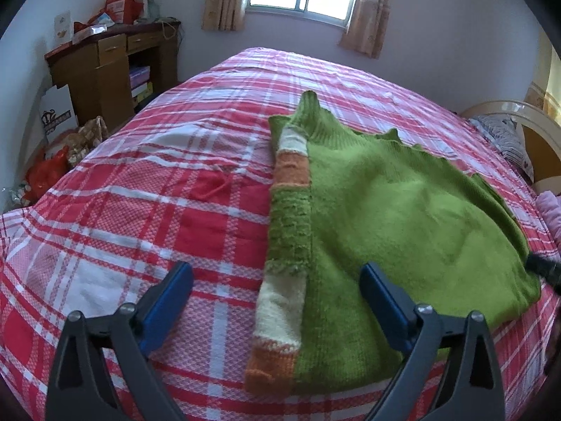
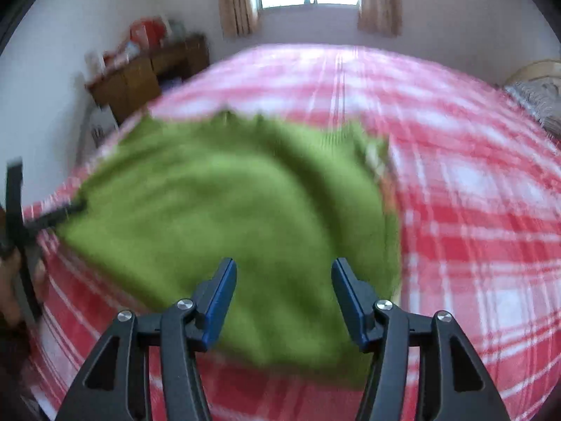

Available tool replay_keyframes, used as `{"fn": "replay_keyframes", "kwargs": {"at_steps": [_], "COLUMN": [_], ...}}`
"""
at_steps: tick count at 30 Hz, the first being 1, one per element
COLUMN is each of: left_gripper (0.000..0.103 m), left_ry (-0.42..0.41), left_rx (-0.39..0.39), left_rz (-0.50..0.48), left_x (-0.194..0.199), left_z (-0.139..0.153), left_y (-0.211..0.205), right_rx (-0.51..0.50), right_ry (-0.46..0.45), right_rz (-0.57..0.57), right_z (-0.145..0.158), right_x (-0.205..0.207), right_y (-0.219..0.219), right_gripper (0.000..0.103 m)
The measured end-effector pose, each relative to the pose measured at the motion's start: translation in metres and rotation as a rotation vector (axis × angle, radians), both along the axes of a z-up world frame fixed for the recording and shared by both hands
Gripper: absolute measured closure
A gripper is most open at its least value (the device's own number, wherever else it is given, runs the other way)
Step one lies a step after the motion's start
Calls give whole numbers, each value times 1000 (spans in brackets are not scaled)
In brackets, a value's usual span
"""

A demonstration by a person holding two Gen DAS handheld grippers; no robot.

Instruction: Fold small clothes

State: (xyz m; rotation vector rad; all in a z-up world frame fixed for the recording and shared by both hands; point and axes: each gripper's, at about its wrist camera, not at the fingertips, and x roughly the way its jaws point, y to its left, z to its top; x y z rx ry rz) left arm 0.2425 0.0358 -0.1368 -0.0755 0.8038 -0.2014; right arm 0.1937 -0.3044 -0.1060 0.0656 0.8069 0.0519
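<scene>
A green knit sweater (image 1: 403, 210) lies flat on the red-and-white plaid bed cover (image 1: 140, 210). Its striped sleeve (image 1: 287, 231), in orange, cream and green bands, is folded in along the left edge. My left gripper (image 1: 277, 270) stands wide open just above that sleeve and presses on nothing. In the blurred right wrist view the sweater (image 2: 228, 193) fills the middle, and my right gripper (image 2: 284, 263) hovers open over its near part. The left gripper (image 2: 21, 210), held in a hand, shows at that view's left edge.
A wooden desk (image 1: 112, 66) piled with things stands at the back left, with bags (image 1: 49, 172) on the floor beside it. A pillow (image 1: 505, 137) and headboard are at the right. A pink cloth (image 1: 548, 207) lies at the bed's right edge.
</scene>
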Motion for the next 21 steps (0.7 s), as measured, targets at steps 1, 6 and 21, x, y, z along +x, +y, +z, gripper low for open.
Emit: {"fn": "replay_keyframes", "kwargs": {"at_steps": [1, 6, 21], "left_gripper": [5, 4, 3], "left_ry": [-1, -1, -18], "left_rx": [9, 24, -75], "left_rz": [1, 2, 49], "left_x": [0, -1, -8], "left_z": [0, -1, 0], "left_y": [-1, -3, 17], "right_rx": [10, 151, -62], "right_ry": [-22, 29, -23], "right_rz": [1, 29, 78], "right_z": [6, 6, 12], "right_x": [8, 59, 17], "right_y": [-1, -20, 42], "right_gripper": [45, 45, 46]}}
